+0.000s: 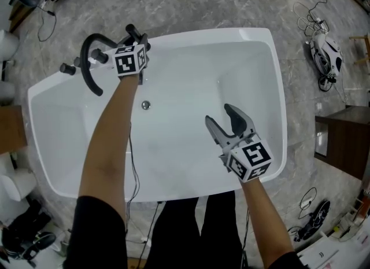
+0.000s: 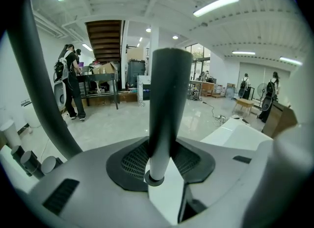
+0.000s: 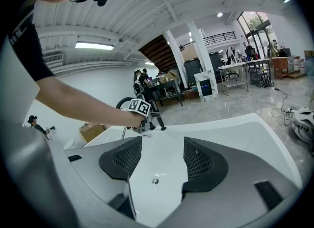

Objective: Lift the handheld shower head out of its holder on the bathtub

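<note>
My left hand-held gripper grips the handheld shower head, which seems not yet lifted from its holder on the bathtub rim. The lift remains. My right hand-held gripper hangs open and empty.

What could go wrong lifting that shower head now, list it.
1. The left gripper pinches the smooth shower head handle low, near its collar; it may slip or tilt on the lift.
2. A black curved pipe arches close beside it; the head could knock it coming up.
3. The right gripper hangs open over the bathtub, giving no support.
</note>
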`<state>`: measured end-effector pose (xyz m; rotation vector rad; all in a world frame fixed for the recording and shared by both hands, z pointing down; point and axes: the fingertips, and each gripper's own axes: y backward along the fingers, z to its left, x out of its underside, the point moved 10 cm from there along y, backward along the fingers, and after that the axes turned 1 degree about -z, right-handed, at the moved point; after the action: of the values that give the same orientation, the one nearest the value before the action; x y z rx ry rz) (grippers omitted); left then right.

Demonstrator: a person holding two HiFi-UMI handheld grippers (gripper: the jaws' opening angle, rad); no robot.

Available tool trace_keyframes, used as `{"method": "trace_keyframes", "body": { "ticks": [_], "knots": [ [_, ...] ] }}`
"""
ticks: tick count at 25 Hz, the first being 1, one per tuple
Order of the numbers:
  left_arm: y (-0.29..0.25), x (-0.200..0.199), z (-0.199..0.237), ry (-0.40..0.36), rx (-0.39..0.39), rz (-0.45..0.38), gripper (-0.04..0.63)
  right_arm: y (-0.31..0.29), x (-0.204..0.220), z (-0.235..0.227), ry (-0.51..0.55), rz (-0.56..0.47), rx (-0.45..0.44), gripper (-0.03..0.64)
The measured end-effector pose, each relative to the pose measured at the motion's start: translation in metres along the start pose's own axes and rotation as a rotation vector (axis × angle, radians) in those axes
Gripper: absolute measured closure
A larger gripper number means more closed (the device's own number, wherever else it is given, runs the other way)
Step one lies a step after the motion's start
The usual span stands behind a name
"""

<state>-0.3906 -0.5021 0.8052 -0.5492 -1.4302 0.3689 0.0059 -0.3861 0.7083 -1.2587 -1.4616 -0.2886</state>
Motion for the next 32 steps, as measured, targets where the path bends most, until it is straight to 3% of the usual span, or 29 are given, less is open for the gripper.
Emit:
{"method": "trace_keyframes", "body": {
  "ticks": [12, 32],
  "knots": [
    [0.071, -0.066, -0.01, 0.062, -0.032, -0.085, 0.469, 0.039, -0.05, 0.037, 0.038, -0.041, -0.001, 0.382],
    [0.23, -0.202, -0.03, -0.044, 0.032, -0.202, 0.469, 0.126, -0.11, 0.113, 0.073, -0.112, -0.01, 0.382]
  ]
}}
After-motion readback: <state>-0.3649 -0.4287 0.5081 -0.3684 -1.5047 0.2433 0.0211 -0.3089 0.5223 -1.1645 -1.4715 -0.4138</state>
